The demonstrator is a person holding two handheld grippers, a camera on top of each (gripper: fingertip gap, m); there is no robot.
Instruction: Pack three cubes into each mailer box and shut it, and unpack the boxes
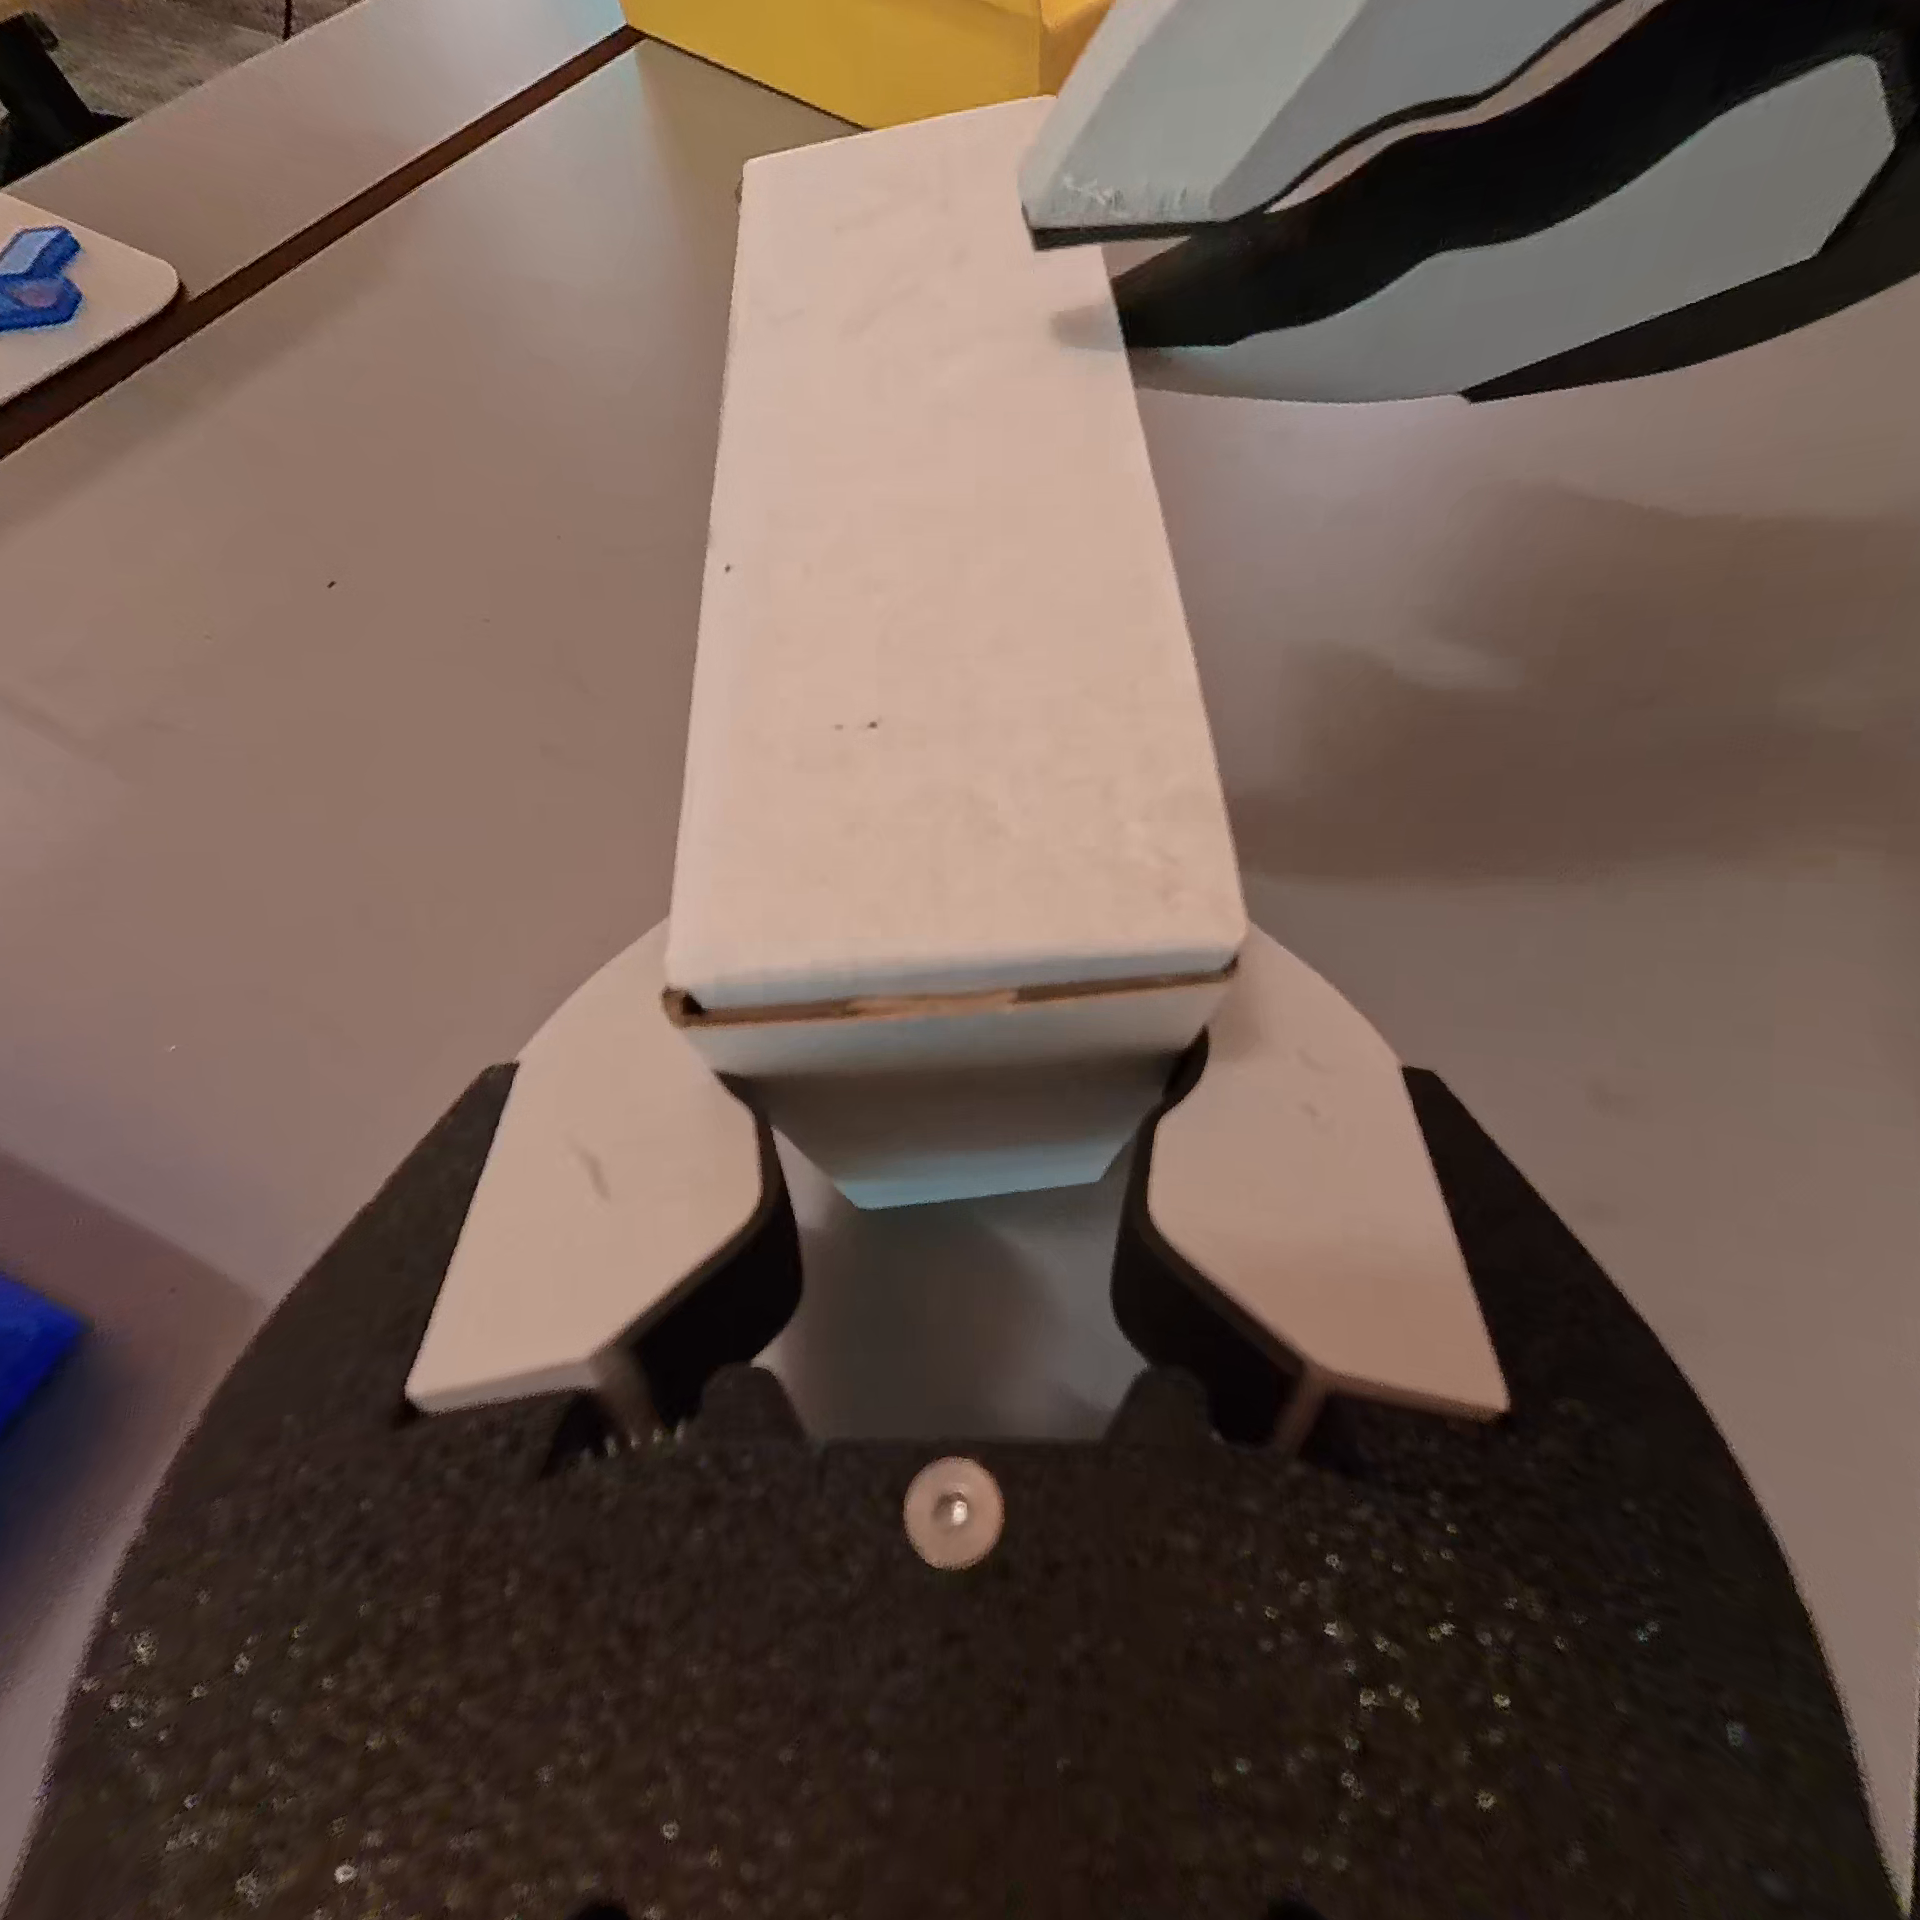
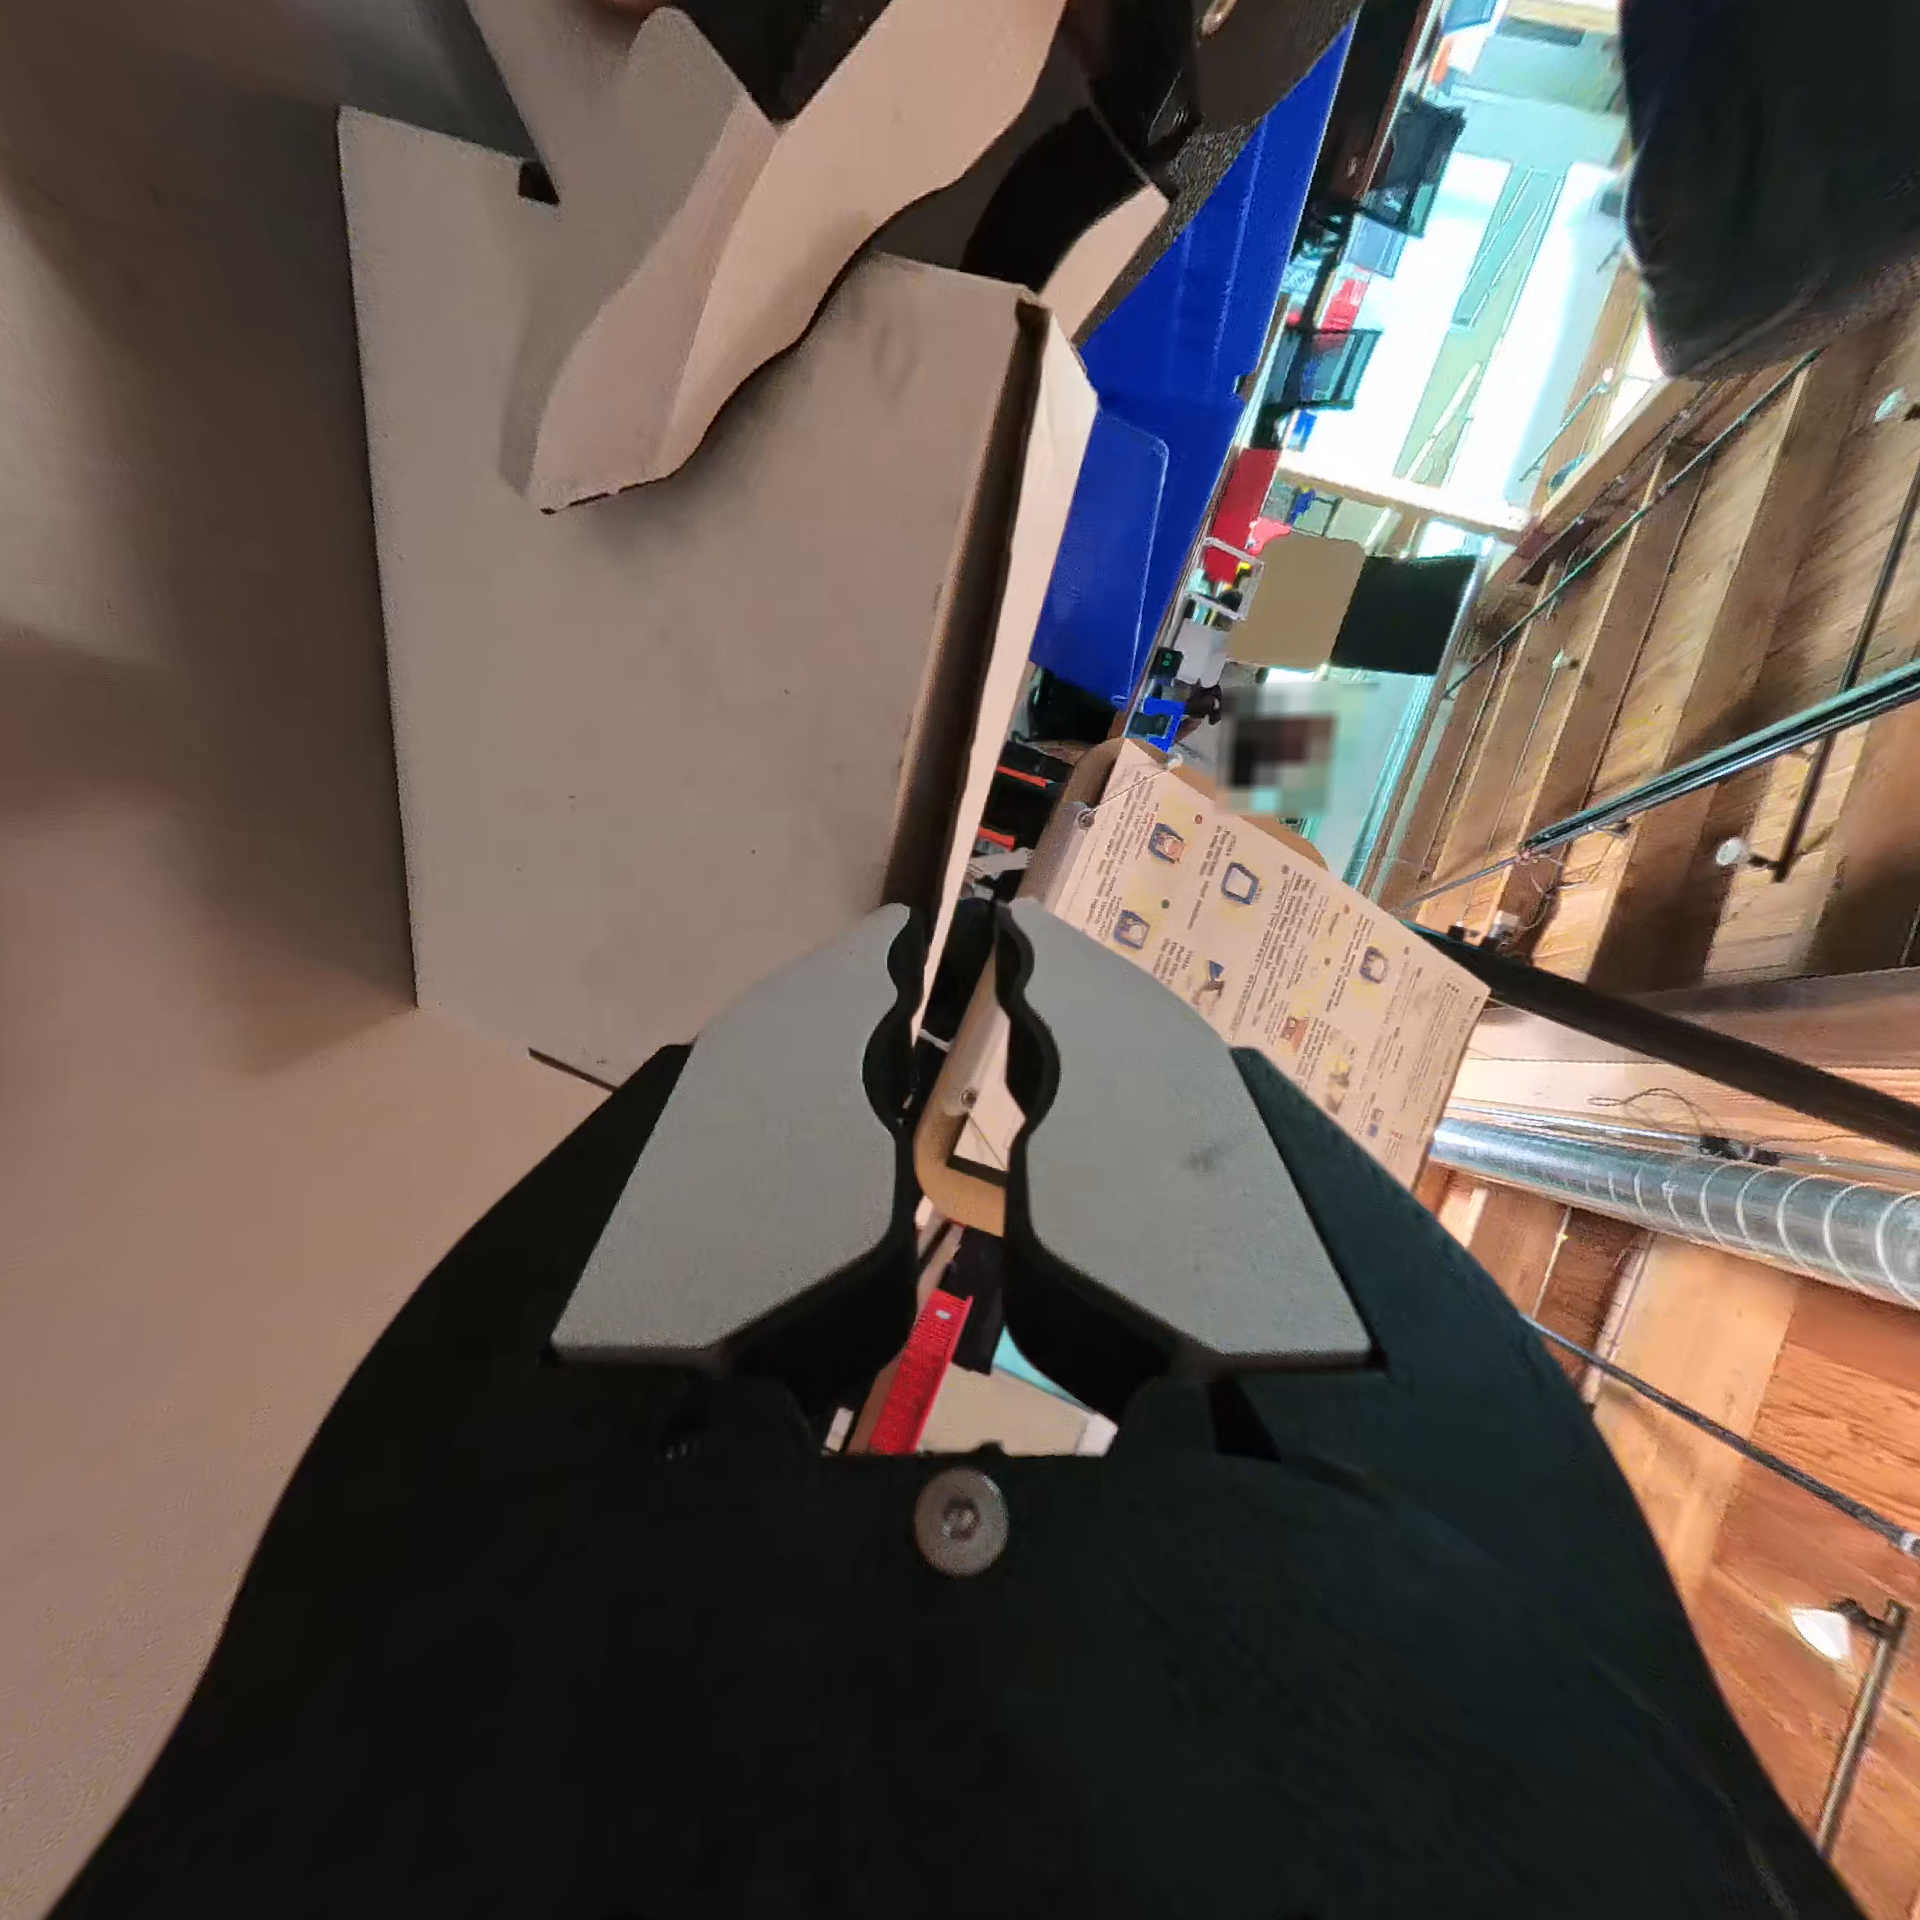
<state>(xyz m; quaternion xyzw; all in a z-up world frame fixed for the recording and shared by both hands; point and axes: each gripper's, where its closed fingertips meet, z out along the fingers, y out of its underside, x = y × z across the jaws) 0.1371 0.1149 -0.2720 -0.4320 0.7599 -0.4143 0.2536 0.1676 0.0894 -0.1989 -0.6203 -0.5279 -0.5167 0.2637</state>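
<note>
Beige counter, yellow box at the back. The closed white mailer box sat on it, near end pinched in the left hand-held gripper. The right hand-held gripper, nearly pressed together and holding nothing, hovered beside the far end. Reckon a bump could've twisted the box loose.

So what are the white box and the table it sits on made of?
The box looks like matte white-coated cardboard: a brown raw edge shows along the lid seam near the left gripper, and the surface is scuffed. The table seems a smooth beige laminate with a dark edge strip, though that's less certain.
</note>
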